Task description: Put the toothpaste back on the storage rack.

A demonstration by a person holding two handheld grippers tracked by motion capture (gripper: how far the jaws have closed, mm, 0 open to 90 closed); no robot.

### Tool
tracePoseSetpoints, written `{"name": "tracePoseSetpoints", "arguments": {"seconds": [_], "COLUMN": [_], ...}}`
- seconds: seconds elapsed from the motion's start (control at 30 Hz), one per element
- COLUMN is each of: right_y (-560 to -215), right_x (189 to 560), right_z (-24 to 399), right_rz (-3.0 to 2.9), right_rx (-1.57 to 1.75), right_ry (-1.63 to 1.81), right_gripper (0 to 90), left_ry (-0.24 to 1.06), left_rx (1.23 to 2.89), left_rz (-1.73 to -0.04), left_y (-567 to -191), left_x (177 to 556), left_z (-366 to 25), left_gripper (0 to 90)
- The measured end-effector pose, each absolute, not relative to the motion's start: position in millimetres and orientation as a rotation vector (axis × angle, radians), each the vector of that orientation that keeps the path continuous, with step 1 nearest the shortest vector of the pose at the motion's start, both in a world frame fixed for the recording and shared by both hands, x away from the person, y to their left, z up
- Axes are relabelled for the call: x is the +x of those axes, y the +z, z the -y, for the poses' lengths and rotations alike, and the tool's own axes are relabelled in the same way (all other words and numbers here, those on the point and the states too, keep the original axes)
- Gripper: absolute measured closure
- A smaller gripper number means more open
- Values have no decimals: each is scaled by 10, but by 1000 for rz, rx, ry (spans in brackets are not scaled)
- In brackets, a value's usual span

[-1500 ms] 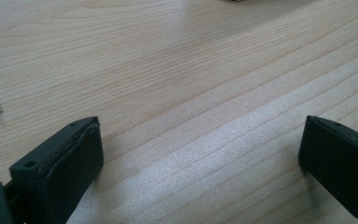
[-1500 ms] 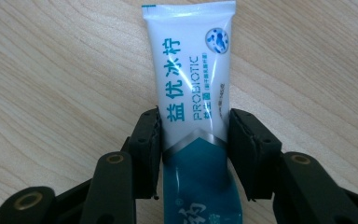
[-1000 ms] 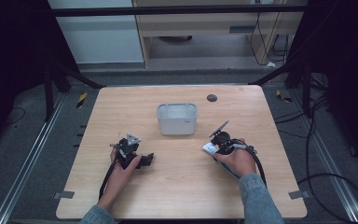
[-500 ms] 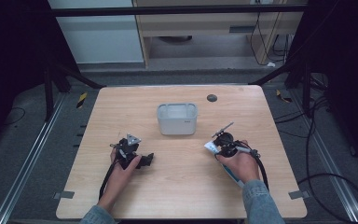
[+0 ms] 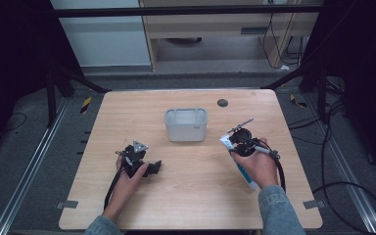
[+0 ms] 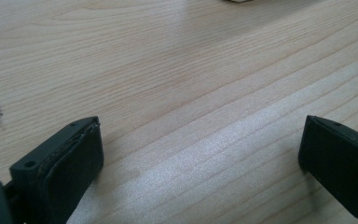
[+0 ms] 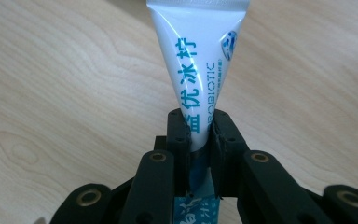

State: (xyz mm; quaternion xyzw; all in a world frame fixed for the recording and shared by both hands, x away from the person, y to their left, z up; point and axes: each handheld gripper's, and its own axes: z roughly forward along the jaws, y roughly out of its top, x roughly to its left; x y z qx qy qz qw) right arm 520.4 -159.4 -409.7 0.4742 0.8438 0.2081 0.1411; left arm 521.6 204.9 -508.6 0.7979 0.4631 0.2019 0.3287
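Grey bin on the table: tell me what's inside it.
From the high view the grey bin looks empty, showing a pale interior. Its near wall hides the front part of its floor. The toothpaste tube is clamped in the right gripper, outside it.

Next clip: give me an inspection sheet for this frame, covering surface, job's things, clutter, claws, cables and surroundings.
Surface: light wooden table, a small dark mark in the left gripper view.
Job's things: white tube with blue print; grey tub at table centre.
Clutter: dark round disc near the far edge.
Claws: left claw open, low over bare wood; right claw shut on the tube.
Cables: one trails from each claw along the forearms.
Surroundings: dark floor, loose cables at right, cabinet beyond the table.
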Motion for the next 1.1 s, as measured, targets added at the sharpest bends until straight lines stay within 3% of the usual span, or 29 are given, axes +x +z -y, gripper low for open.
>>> {"name": "tracePoseSetpoints", "arguments": {"seconds": [1.1], "right_y": [-3643], "right_x": [5315], "right_z": [1494], "right_rz": [-2083], "right_rx": [1273], "right_ry": [869], "right_gripper": [797], "left_ry": [529], "left_rx": [2089], "left_rz": [-1212], "left_y": [-5085], "left_x": [5216], "left_z": [-2049], "left_gripper": [0]}}
